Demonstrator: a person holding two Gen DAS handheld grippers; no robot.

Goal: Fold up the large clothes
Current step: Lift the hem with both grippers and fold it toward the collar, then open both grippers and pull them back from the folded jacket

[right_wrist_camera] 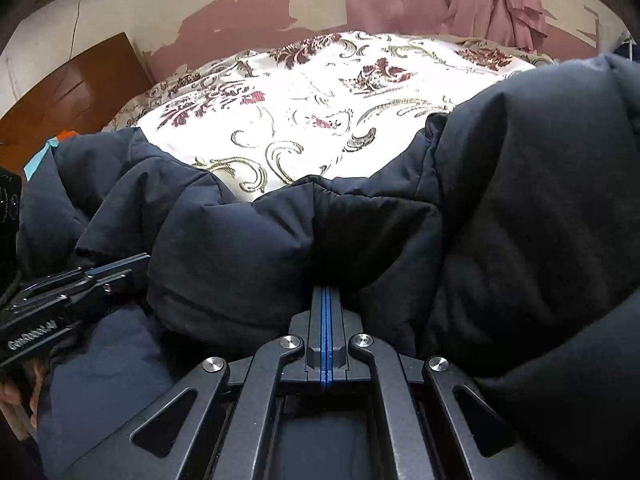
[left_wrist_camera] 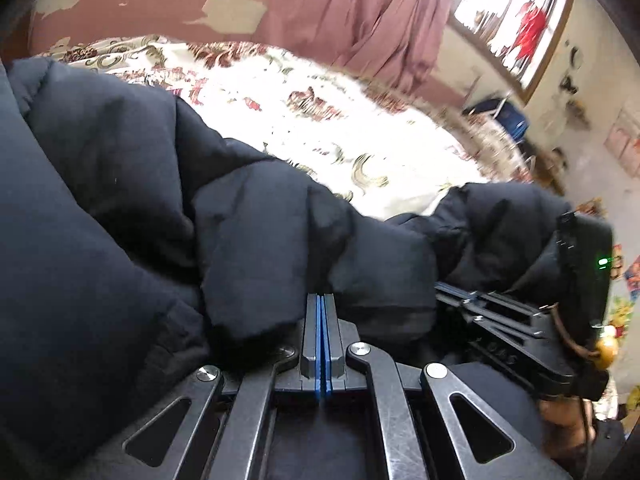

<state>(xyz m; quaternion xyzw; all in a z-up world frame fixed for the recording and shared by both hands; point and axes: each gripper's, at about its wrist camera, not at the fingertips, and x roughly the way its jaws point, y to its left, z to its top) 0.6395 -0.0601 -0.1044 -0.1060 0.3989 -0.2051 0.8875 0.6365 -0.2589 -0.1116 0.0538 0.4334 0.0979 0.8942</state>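
**Both grippers pinching the dark puffer jacket**

Your left gripper (left_wrist_camera: pixel 322 300) and right gripper (right_wrist_camera: pixel 327 290) are each clamped on a near fold of the puffer jacket (right_wrist_camera: pixel 520 208), jaws pressed together. It lies bunched along the near edge of the floral bedspread (right_wrist_camera: pixel 304 92); the pink curtain (left_wrist_camera: pixel 360 12) hangs far behind.

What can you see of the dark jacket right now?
The jacket is a dark navy, puffy quilted garment of smooth, matte fabric, with stitched panels. It lies bunched and creased on the patterned bedspread, bulging high on one side. The left gripper and right gripper are both shut, their tips buried in its folds near one edge; what they pinch is hidden.
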